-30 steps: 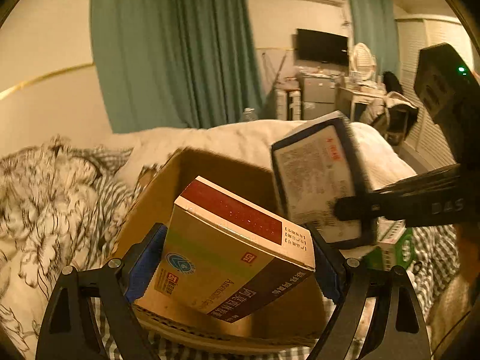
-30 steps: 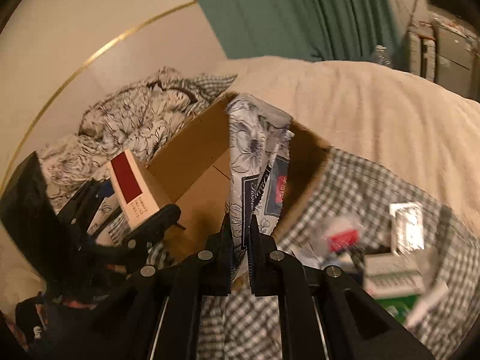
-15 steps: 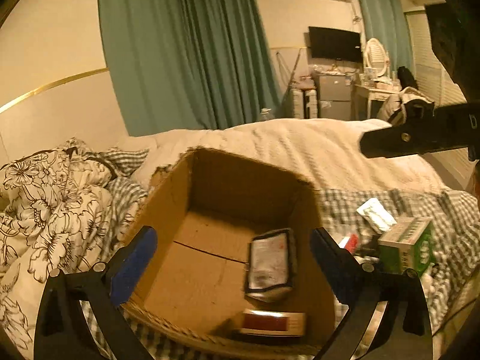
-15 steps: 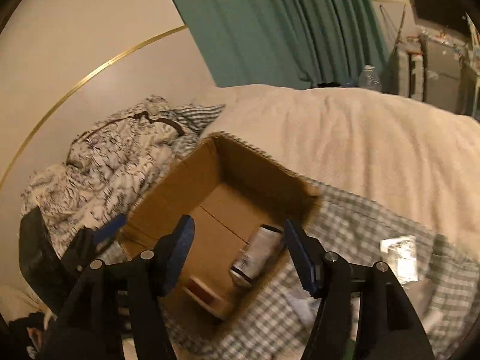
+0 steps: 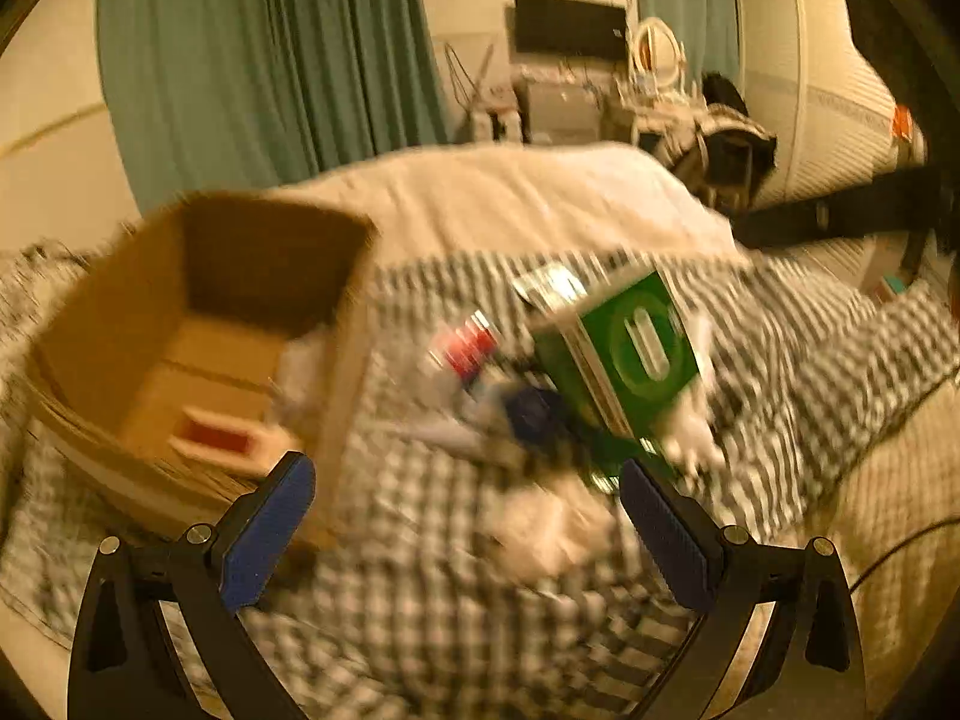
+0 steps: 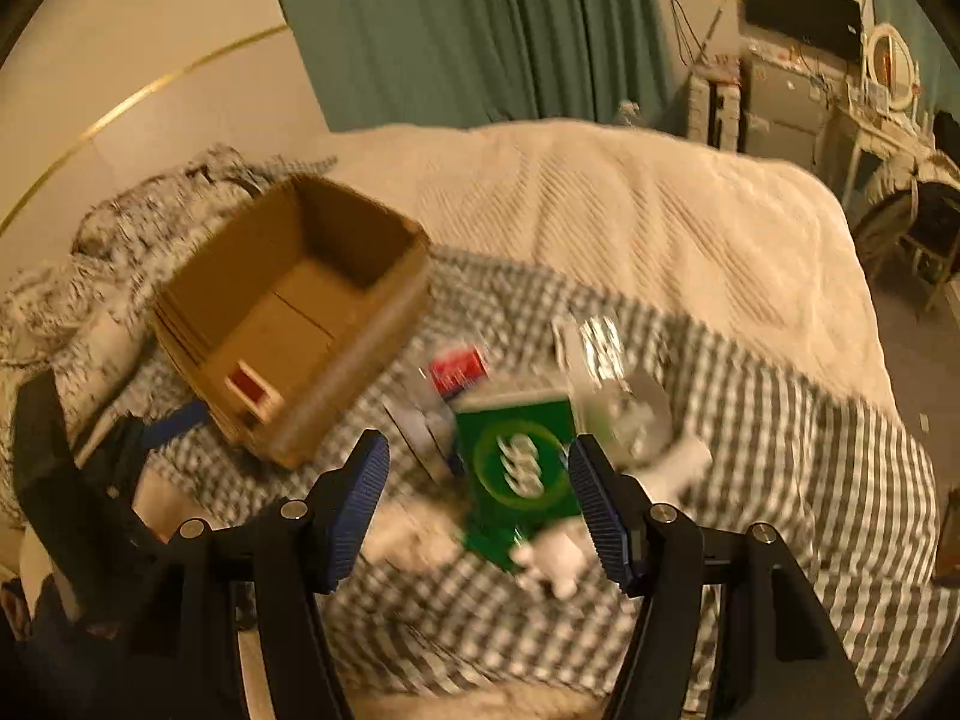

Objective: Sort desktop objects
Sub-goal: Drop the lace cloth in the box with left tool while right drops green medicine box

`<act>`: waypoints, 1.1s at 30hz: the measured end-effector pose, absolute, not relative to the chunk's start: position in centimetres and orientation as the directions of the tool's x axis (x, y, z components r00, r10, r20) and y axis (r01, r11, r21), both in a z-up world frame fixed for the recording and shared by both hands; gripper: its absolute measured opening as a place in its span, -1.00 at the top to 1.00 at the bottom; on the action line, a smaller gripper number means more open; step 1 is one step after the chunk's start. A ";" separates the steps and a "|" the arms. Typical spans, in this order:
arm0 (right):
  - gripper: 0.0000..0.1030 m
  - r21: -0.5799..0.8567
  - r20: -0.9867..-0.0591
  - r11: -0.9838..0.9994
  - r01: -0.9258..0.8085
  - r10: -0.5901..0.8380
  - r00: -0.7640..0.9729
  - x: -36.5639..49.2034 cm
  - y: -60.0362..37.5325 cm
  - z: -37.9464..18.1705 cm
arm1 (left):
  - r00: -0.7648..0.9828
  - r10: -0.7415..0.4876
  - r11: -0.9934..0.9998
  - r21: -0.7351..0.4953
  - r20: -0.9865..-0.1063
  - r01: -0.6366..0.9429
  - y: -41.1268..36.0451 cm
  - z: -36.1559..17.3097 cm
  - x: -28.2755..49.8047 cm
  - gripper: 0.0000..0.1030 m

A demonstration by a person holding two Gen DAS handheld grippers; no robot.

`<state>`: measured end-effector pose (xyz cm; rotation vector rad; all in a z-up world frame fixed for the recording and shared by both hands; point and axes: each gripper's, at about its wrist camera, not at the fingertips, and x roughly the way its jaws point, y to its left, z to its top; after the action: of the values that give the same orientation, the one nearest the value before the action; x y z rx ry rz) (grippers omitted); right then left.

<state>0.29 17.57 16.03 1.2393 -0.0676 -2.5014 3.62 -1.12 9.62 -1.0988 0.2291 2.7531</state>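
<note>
On the bed: a checked blanket (image 6: pixel 750 432) spreads across it, with a cream quilt (image 6: pixel 630 210) behind; both views are motion-blurred.
Cardboard box (image 6: pixel 336 354): open-topped, on the blanket to the left.
Inside the box: a small carton with a red panel (image 5: pixel 219 438) lies on the floor.
Green box (image 6: pixel 519 468): on the blanket right of the cardboard box, among blurred small items, including a red-labelled one (image 6: pixel 459 369).
Left gripper (image 5: pixel 462 531): fingers spread wide, holding nothing, above the blanket.
Right gripper (image 6: pixel 480 504): fingers spread wide, holding nothing; the green box shows between them.
</note>
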 end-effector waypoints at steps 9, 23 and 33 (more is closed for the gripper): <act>-0.77 0.100 -0.798 -0.934 0.343 -0.281 -0.533 -1.2 15.9 10.9 | -0.654 0.125 -0.977 0.024 -0.746 -0.214 -0.7 2.2 0.9 -1.00; -0.76 0.056 -0.887 -0.966 0.252 -0.164 -0.431 -6.5 14.3 4.2 | -0.558 0.311 -0.941 -0.167 -0.770 -0.294 -0.9 -1.0 -1.5 0.42; -0.54 0.014 -0.875 -0.959 0.283 -0.148 -0.460 -5.2 13.6 6.4 | -0.606 0.311 -0.941 -0.148 -0.732 -0.304 -1.3 1.0 0.4 0.72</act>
<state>-5.24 13.57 6.39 1.4669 0.1940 -2.4800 0.41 -1.27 0.99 -1.1620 -0.0114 2.5442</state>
